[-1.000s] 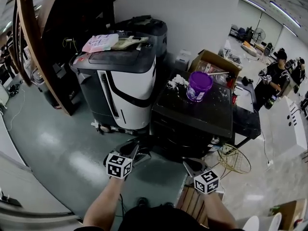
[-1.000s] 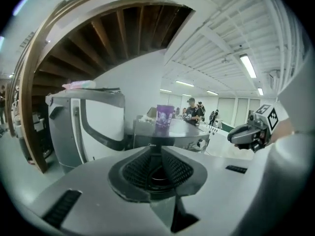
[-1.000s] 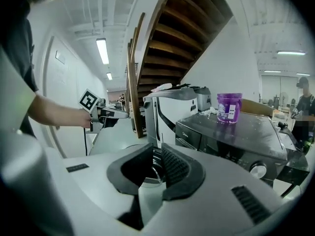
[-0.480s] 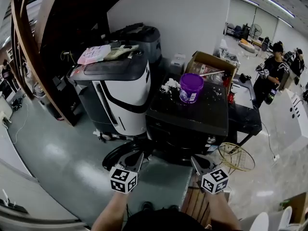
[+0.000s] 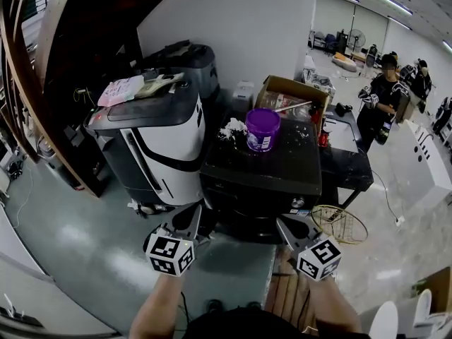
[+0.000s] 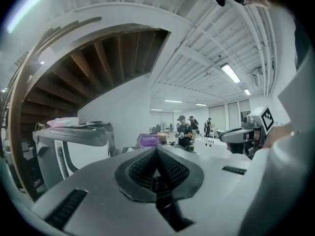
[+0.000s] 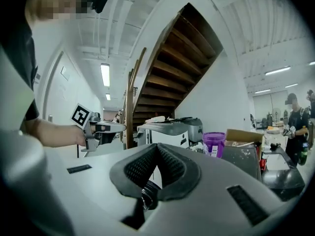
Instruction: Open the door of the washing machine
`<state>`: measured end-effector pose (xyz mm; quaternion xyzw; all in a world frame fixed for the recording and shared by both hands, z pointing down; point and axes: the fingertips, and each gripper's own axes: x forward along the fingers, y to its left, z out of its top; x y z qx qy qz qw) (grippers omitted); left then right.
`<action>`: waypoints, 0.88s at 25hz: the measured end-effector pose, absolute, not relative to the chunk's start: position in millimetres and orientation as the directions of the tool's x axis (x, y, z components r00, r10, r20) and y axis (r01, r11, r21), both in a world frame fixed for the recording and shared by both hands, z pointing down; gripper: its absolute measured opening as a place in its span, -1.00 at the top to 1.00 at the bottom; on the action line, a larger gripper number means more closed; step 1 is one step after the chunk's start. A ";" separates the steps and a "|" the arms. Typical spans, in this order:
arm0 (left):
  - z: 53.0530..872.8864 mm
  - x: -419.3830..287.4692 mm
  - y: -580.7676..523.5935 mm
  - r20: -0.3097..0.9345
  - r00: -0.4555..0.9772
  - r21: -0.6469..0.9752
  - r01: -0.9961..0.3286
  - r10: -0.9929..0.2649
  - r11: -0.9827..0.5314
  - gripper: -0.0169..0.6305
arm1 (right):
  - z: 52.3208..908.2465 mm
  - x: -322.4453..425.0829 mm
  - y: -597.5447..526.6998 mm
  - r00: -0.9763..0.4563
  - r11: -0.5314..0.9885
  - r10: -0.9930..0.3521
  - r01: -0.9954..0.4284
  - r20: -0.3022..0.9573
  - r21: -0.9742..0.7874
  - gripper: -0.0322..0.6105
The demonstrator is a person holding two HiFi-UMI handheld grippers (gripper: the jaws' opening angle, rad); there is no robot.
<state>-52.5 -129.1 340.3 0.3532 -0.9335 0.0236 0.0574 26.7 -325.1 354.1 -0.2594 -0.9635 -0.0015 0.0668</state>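
A black box-shaped washing machine (image 5: 263, 162) stands in the middle of the head view with a purple bucket (image 5: 262, 128) on its top. Its front face (image 5: 244, 207) is in shadow, and I cannot make out how the door stands. My left gripper (image 5: 195, 219) hangs shut just in front of the machine's lower left corner, with nothing between its jaws. My right gripper (image 5: 284, 224) is shut and empty too, before the lower right part of the front. In the left gripper view the closed jaws (image 6: 157, 149) point level towards the bucket (image 6: 149, 141). The right gripper's (image 7: 157, 149) jaws are closed.
A white and black machine (image 5: 152, 140) with a dark lid and a pink pack stands left of the washing machine. A cardboard box (image 5: 291, 94) sits behind it, a wire basket (image 5: 339, 224) on the floor at right. People (image 5: 381, 94) stand far right. A wooden stair (image 5: 42, 83) rises at left.
Both grippers have risen in front of the black machine and their jaws have closed. The head view has shifted, so the machines sit further left in the picture.
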 end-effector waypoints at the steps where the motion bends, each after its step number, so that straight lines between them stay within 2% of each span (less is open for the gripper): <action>1: 335.8 -55.5 -131.4 0.122 -0.739 -0.011 -0.669 -0.663 0.743 0.90 | 346.8 24.6 -324.9 -0.856 0.863 0.502 0.505 0.124 -0.011 0.86; 4: 322.4 -57.7 -133.8 0.093 -0.737 -0.001 -0.672 -0.669 0.740 0.90 | 325.5 21.8 -330.8 -0.869 0.871 0.488 0.491 0.084 0.021 0.86; 8: 318.0 -50.0 -129.0 0.034 -0.754 0.051 -0.654 -0.656 0.755 0.90 | 319.7 27.1 -338.4 -0.878 0.878 0.478 0.477 0.028 -0.035 0.86; 15: 352.1 -34.2 -139.3 0.099 -0.719 0.065 -0.685 -0.688 0.725 0.90 | 363.7 36.9 -334.8 -0.875 0.880 0.473 0.464 0.099 -0.105 0.86; 22: 358.6 -38.3 -134.5 0.103 -0.735 0.061 -0.668 -0.671 0.741 0.90 | 362.8 32.7 -334.6 -0.871 0.875 0.483 0.476 0.092 -0.092 0.86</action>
